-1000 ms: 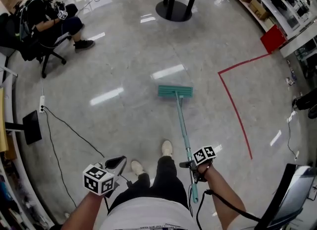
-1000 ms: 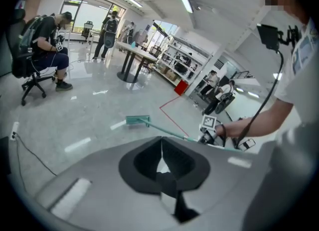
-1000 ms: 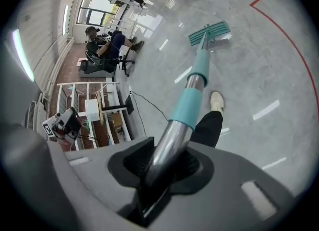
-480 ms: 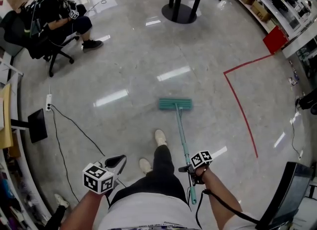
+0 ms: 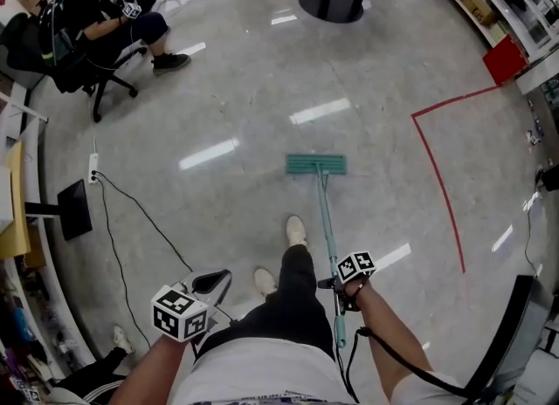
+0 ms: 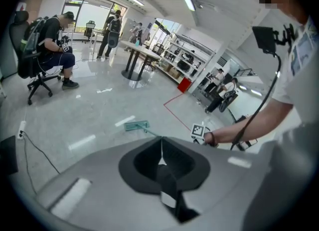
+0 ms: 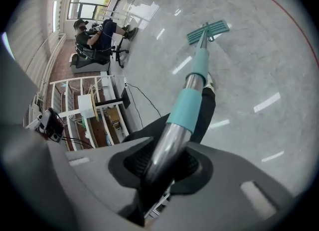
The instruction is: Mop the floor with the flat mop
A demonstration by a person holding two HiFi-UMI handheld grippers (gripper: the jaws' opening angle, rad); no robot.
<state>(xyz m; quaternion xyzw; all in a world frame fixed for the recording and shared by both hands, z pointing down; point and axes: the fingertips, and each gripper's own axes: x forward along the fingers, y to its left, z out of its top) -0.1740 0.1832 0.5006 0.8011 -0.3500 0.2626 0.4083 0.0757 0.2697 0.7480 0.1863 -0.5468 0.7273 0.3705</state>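
The flat mop's teal head (image 5: 316,165) lies flat on the glossy grey floor ahead of my feet. Its teal and metal handle (image 5: 327,229) slants back to my right gripper (image 5: 336,288). The right gripper view has that handle (image 7: 192,98) running between the jaws of the right gripper (image 7: 159,168); the jaws are closing and the pads press on the metal tube, with the mop head (image 7: 208,31) far off. My left gripper (image 5: 212,283) hangs at the lower left, well away from the mop. In its own view the left gripper (image 6: 160,155) is shut with nothing in it.
A person sits on an office chair (image 5: 96,19) at the far left. A power strip with a black cable (image 5: 93,168) trails across the floor on the left. A round table's base (image 5: 330,3) stands beyond the mop, and red floor tape (image 5: 441,181) runs on the right.
My feet have stepped and a shoe now stands nearer the mop head. The right gripper has stayed on the handle. The left gripper has hardly shifted.
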